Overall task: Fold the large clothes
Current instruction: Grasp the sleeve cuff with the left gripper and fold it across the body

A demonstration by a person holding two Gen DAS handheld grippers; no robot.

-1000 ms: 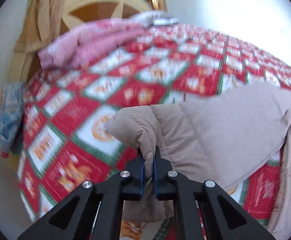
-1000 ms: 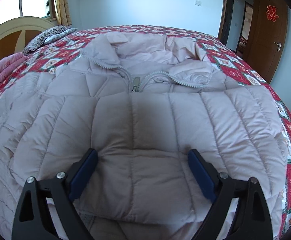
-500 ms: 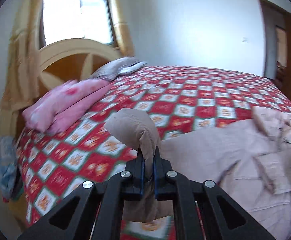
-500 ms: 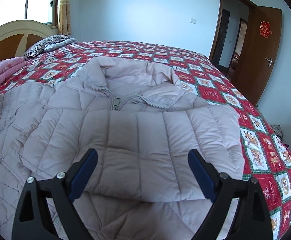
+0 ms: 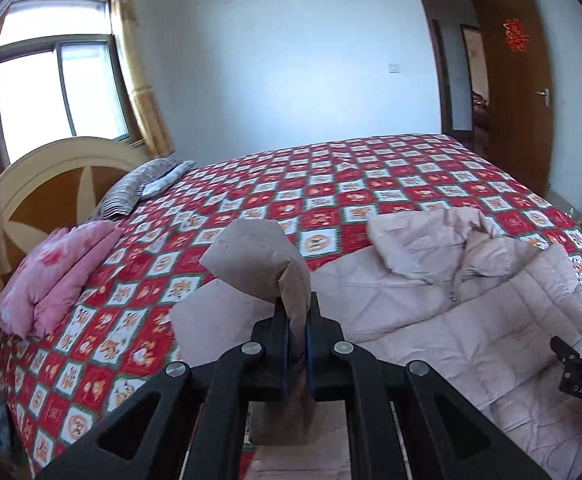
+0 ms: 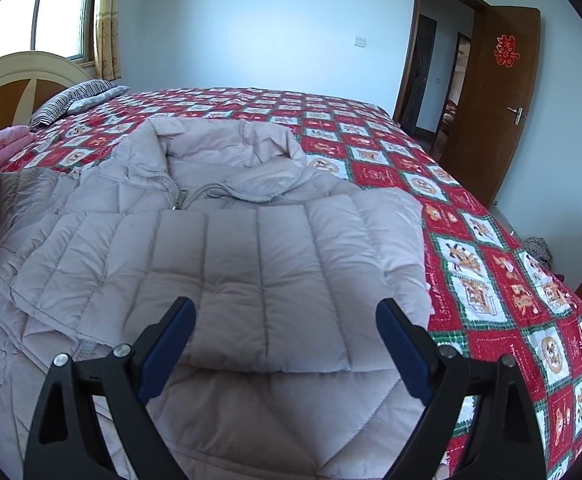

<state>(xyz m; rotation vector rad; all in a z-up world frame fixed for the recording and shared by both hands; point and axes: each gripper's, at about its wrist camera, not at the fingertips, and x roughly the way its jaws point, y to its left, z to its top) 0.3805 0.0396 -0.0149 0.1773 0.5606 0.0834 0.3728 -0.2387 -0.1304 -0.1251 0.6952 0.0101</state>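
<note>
Bottom centre of the left wrist view: left gripper (image 5: 295, 344) clamped tight on a sleeve (image 5: 259, 260) of the quilted jacket (image 5: 431, 320), sleeve end lifted and drooping over the fingers. Bottom of the right wrist view: right gripper (image 6: 287, 344) spread wide, gripping nothing, hovering over the jacket (image 6: 251, 256) body. Jacket lies front-up on the red patterned bedspread (image 6: 491, 240), zipper (image 6: 179, 200) partly open, collar toward frame centre. Farther, left side: pink folded blanket (image 5: 51, 276), striped pillow (image 5: 131, 192), headboard (image 5: 51, 176). Upper right: wooden door (image 6: 495, 92).

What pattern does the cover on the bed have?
The bed cover has red and white checks with small pictures, clearest in the right wrist view.
</note>
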